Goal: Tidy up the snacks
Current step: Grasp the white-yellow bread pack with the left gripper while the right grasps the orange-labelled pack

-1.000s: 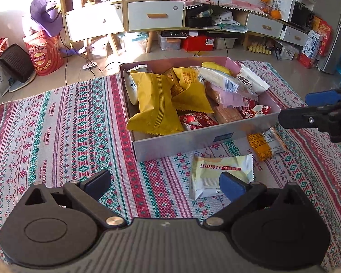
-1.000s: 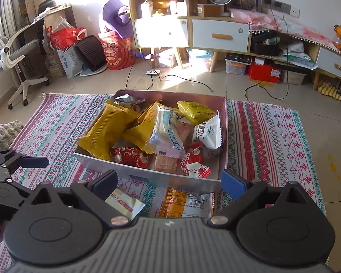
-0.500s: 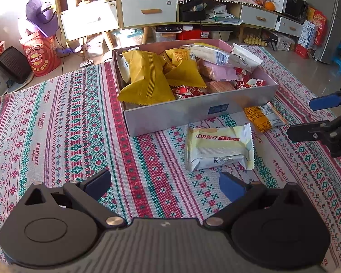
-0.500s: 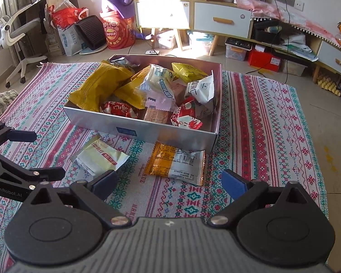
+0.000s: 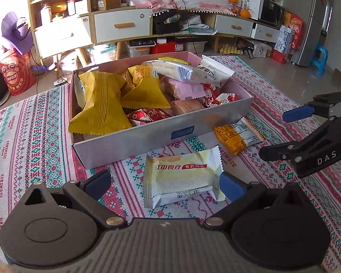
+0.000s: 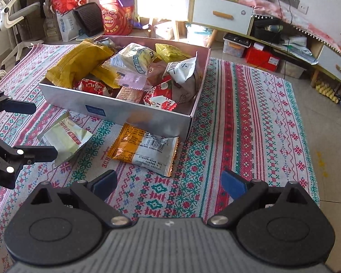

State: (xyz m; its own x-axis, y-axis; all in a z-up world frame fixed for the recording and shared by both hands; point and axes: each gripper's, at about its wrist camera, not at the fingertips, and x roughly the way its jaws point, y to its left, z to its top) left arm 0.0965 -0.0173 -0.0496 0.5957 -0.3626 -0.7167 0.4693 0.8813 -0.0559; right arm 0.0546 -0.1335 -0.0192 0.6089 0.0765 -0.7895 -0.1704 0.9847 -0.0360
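A silver box (image 5: 147, 136) (image 6: 134, 111) on the patterned rug holds several snack packs, yellow, white, pink and red. Two packs lie on the rug in front of it: a pale yellow-white pack (image 5: 181, 177) (image 6: 64, 137) and an orange-and-white pack (image 5: 236, 135) (image 6: 145, 150). My left gripper (image 5: 166, 183) is open, low over the rug, with the pale pack partly between its fingers. My right gripper (image 6: 168, 182) is open just short of the orange pack, holding nothing. Each gripper shows at the edge of the other's view.
The striped rug (image 6: 250, 122) spreads around the box, bare tiled floor (image 6: 325, 136) to its right. Low cabinets and shelves (image 5: 122, 25) with boxes underneath line the far wall. A red bag (image 5: 17, 77) and an office chair (image 6: 9, 16) stand at the left.
Both grippers have dropped lower and drawn back from the box. The two loose packs now lie larger and nearer, the pale one reaching between the left fingers. Both stay open.
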